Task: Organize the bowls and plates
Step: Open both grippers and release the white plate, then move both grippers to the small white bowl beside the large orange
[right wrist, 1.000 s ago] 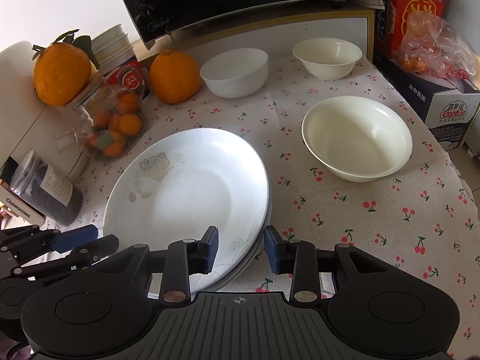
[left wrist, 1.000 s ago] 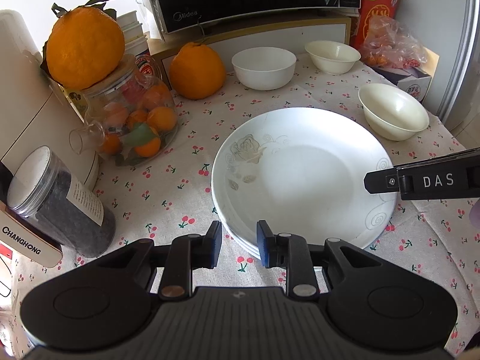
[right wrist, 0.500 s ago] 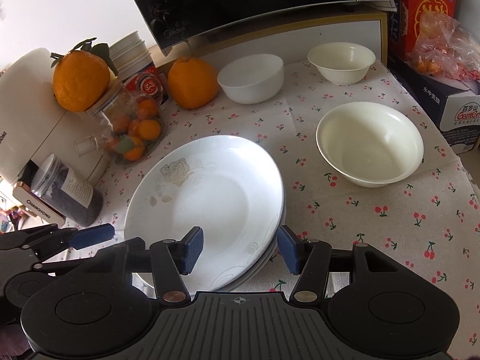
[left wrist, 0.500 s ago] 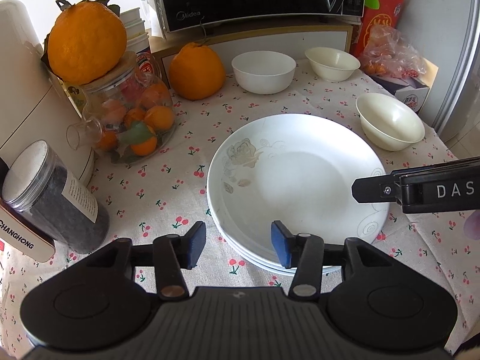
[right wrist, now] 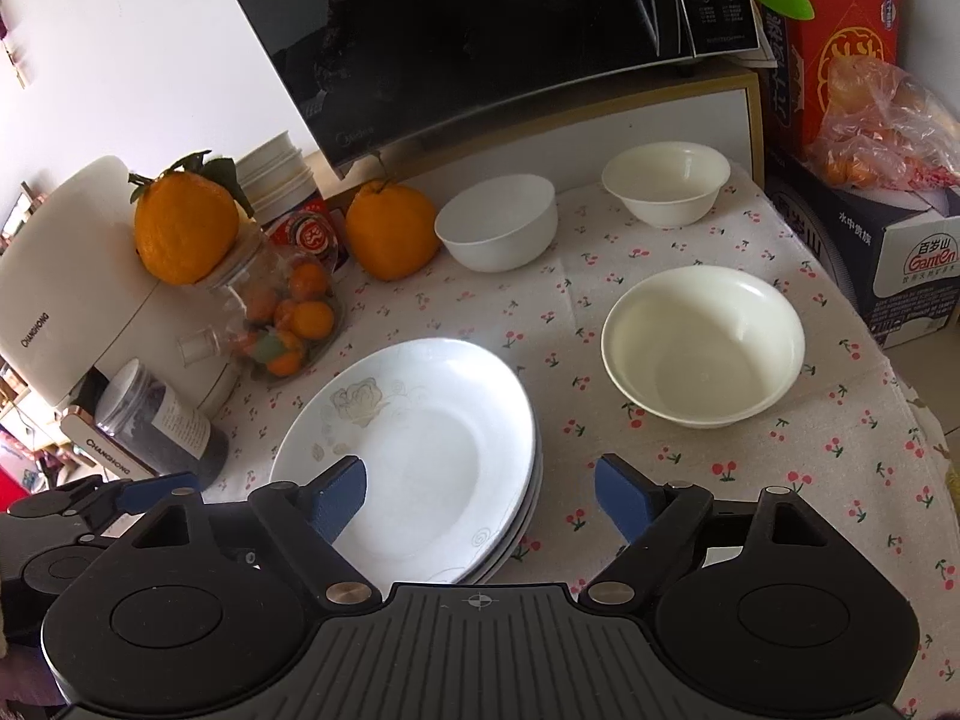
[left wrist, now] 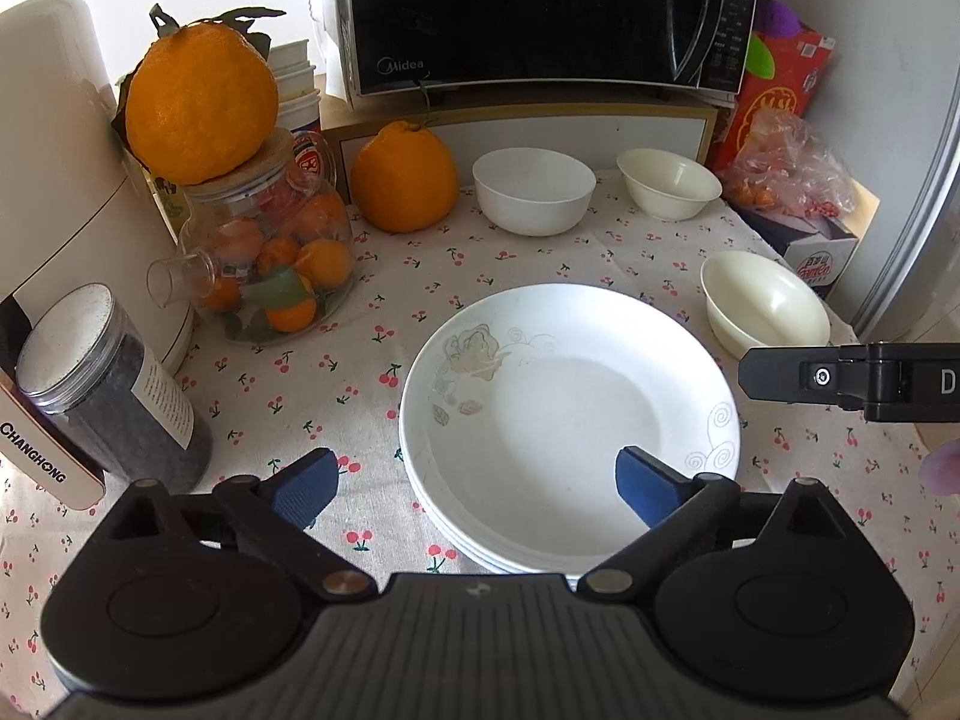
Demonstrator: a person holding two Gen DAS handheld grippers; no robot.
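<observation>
A stack of white plates with a rose print sits on the cherry-print cloth; it also shows in the right wrist view. Three bowls stand apart: a cream bowl to the plates' right, seen too in the left wrist view, a white bowl and a smaller cream bowl at the back. My left gripper is open and empty above the stack's near edge. My right gripper is open and empty over the stack's near right edge.
A microwave stands on a wooden shelf at the back. A glass jar of oranges, a large orange, a dark jar and a white appliance crowd the left. Boxes and a bag line the right.
Both grippers have opened wide and pulled back and up from the plate stack. The plates and bowls have not moved.
</observation>
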